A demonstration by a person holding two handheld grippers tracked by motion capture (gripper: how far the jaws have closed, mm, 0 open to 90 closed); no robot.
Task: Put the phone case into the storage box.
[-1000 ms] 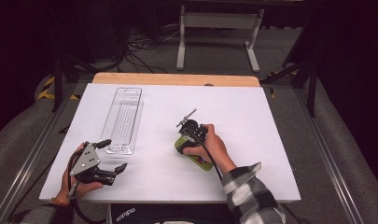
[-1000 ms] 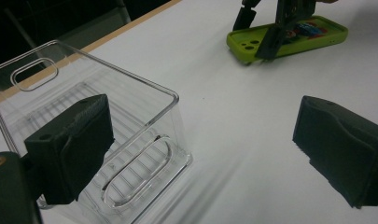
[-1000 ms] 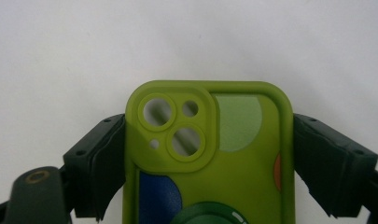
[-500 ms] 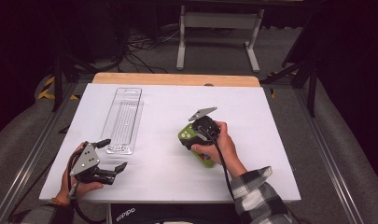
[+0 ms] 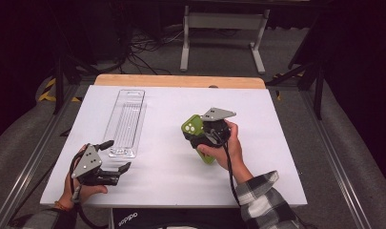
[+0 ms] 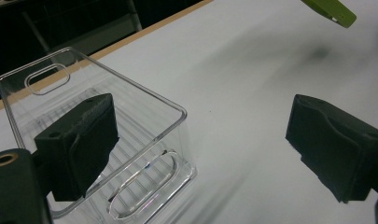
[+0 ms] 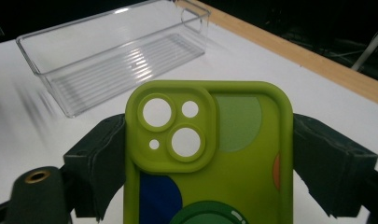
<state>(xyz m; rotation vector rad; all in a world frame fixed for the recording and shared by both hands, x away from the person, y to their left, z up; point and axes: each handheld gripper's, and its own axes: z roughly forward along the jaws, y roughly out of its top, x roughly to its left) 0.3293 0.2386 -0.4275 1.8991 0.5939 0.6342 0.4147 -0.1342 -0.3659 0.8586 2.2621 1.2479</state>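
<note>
Lifted off the table since a second ago, the phone case [image 5: 194, 131] now hangs in the air in the right gripper [image 5: 200, 135], which has risen and swung so that the case's camera end points up and toward the tray. The case is lime green, with a raised camera block of round cut-outs at its top corner and coloured dots in blue, green and orange lower down. In the right gripper view the case [image 7: 210, 154] stands upright between the two black jaws, one pressed to each long edge, so this claw is clamped on the case across its width. In the high view a lower green corner sticks out below the hand [image 5: 226, 145], and the grey plate sits on top of the gripper.

A clear plastic tray [image 5: 126, 119], long and ribbed on its floor, lies to the left of the case on the white table [image 5: 276, 143], well apart from it. It has an oval handle slot at each short end.

The left gripper [image 5: 115, 156] has not shifted; it rests low at the near left of the table, just by the tray's near end. In the left gripper view its jaws stand wide apart with nothing between them; one overlaps the tray [image 6: 102, 121] wall, and a green tip of the case [image 6: 333, 10] shows at the top edge.
</note>
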